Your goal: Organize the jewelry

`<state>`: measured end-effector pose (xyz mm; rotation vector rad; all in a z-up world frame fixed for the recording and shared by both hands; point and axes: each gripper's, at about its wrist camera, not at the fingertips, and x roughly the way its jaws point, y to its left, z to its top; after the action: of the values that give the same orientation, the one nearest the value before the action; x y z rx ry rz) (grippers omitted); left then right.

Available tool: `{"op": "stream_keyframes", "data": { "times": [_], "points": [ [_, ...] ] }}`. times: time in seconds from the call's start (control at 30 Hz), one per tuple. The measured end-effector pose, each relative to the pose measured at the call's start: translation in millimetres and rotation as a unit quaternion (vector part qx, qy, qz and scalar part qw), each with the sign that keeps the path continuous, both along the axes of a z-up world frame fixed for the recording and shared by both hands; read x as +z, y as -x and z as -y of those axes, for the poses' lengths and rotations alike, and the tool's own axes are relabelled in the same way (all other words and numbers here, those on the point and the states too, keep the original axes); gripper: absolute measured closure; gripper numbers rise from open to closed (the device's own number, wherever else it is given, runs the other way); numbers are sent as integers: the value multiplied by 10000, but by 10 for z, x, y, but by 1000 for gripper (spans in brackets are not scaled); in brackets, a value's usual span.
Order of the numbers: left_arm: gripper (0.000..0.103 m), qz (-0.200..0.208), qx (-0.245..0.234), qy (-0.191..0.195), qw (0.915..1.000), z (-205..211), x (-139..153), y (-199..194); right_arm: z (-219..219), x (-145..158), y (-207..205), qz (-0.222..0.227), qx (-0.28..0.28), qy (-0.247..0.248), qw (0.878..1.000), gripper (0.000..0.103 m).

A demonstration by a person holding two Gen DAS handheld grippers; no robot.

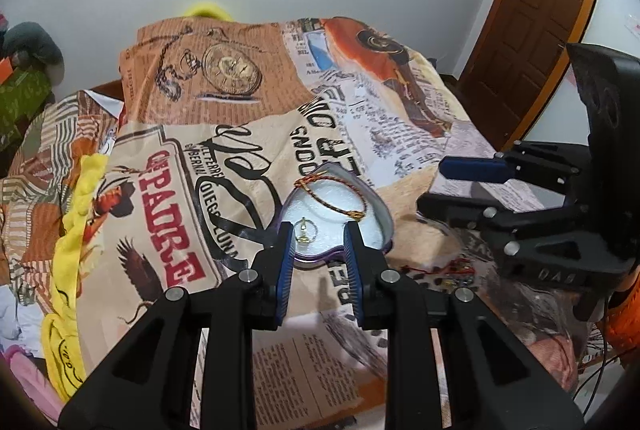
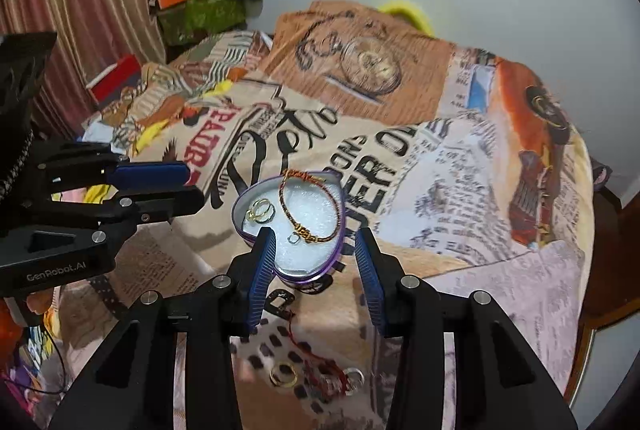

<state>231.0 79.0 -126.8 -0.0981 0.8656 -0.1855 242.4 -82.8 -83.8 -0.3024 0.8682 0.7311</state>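
Jewelry is sitting in two places on the bed: some already inside the purple heart-shaped tin with white foam lining (image 2: 334, 197), some loose on the printed newspaper-pattern bedspread (image 2: 460, 189) nearer the foot edge. A red-and-gold braided thread bracelet (image 2: 316, 201) is lying across the foam, partly draped over the tin's rim, with a pair of gold rings (image 2: 260, 210) sitting by the left lobe and a small silver ring (image 2: 293, 238) beside the bracelet's knot. Just outside the tin, toward the camera, a gold ring (image 2: 283, 374), a red-threaded beaded piece (image 2: 320, 370) and a silver ring (image 2: 354, 376) are waiting on the cloth, seemingly next in line.

The right claw (image 2: 316, 270) is hovering above the tin's near side, its blue pads standing partly apart with nothing between them. The left claw (image 1: 318, 262) is hanging over the tin likewise, partly open and empty, framing one gold ring (image 1: 305, 230). Both being empty above the tin suggests pieces are being dropped in from overhead, so the foam cushions them.
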Motion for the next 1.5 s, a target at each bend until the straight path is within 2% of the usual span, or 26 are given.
{"op": "stream_keyframes", "data": {
  "times": [0.13, 0.37, 0.67, 0.93, 1.37, 1.47, 1.5],
  "points": [
    [72, 109, -97, -31, 9999, 100, 99, 110, 180, 108, 52, 36, -116, -164, 9998, 65],
    [72, 68, -350, -41, 9994, 337, 112, 224, 465, 101, 160, 15, -293, -202, 9994, 65],
    [72, -394, -687, -27, 9969, 705, -204, 218, 820, -131, 257, -256, -462, -86, 9986, 65],
    [72, -764, -1025, -48, 9918, 979, -480, 203, 968, -347, 346, -469, -441, 30, 9979, 65],
    [72, -727, -1200, -208, 9899, 1171, -632, 146, 985, -509, 375, -712, -361, -91, 9968, 65],
    [79, -703, -1148, -171, 9908, 1156, -651, 128, 978, -545, 385, -773, -343, -93, 9964, 65],
    [86, -701, -1114, -169, 9912, 1141, -657, 123, 976, -559, 388, -795, -334, -91, 9962, 65]
  ]
}}
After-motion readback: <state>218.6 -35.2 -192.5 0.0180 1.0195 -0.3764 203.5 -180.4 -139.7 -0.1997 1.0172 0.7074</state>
